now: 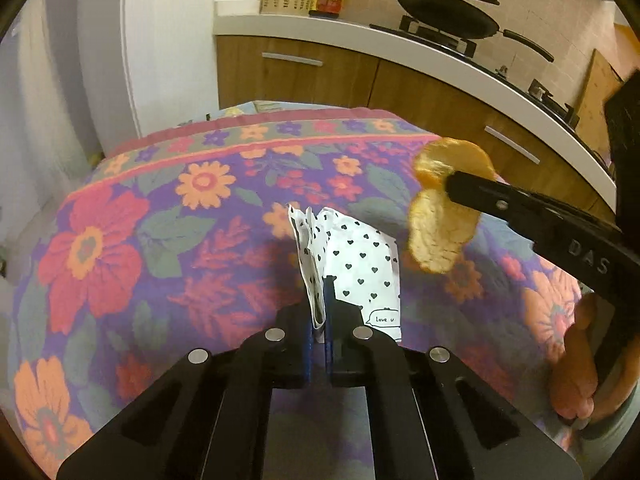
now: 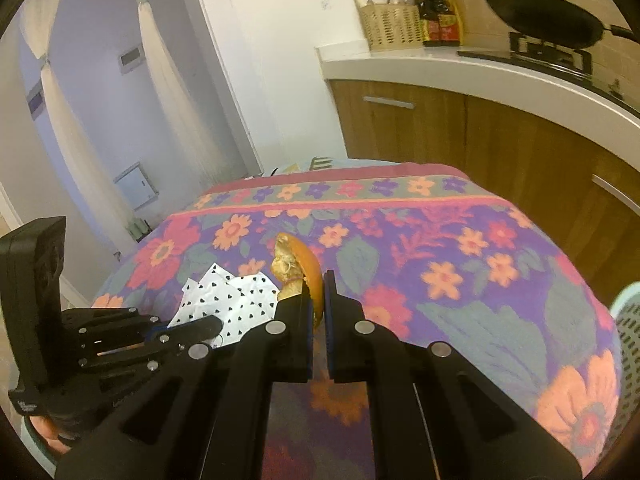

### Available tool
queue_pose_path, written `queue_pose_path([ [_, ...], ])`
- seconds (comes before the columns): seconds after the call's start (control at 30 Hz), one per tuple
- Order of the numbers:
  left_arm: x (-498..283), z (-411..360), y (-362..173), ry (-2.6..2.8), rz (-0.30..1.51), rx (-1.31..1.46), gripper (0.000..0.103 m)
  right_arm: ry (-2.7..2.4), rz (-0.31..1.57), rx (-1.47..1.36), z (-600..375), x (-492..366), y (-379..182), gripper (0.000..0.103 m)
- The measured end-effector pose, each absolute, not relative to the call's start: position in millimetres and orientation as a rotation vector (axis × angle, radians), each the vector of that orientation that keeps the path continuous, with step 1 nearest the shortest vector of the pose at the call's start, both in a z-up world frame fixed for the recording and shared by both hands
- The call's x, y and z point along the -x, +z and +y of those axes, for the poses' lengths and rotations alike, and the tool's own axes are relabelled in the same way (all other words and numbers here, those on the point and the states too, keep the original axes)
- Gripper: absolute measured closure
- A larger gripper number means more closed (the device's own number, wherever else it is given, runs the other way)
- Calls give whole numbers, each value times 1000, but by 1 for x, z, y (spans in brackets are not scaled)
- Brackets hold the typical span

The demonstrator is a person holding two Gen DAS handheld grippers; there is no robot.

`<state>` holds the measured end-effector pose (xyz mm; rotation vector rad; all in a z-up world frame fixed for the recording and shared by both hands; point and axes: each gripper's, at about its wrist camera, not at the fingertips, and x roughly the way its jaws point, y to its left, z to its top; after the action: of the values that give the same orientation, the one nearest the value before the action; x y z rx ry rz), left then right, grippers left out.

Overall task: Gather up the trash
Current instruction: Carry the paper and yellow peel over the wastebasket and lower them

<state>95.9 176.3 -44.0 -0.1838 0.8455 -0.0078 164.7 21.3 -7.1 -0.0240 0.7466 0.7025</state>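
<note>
Kitchen with white countertop (image 2: 460, 66), wooden cabinets (image 1: 296, 76), black wok (image 1: 444, 10) on the stove. Floral tablecloth (image 1: 192, 216) in front. Left gripper (image 1: 319, 304) clamped on heart-print paper (image 1: 360, 256); right gripper (image 2: 317, 300) clamped on orange peel (image 2: 308, 268), both above the cloth.

Both my wrist views: dim warm indoor light, purple-orange cast. Heavy fisheye bending, black vignette in corners. Soft shadow on the tablecloth (image 1: 208, 248) just ahead of my left tongs. Orange peel (image 1: 444, 208) slightly motion-blurred. Far countertop (image 2: 460, 64) brighter, soft.
</note>
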Motion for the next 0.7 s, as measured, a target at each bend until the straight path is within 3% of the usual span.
queue_pose_path([
  [0.23,-91,141,-21,-66,748,232,101,646,704,-88,-58,-156,8,100],
  [0.7,-127,-22,1,-287,706,126,101,422,629,-135,-222,-132,23,100],
])
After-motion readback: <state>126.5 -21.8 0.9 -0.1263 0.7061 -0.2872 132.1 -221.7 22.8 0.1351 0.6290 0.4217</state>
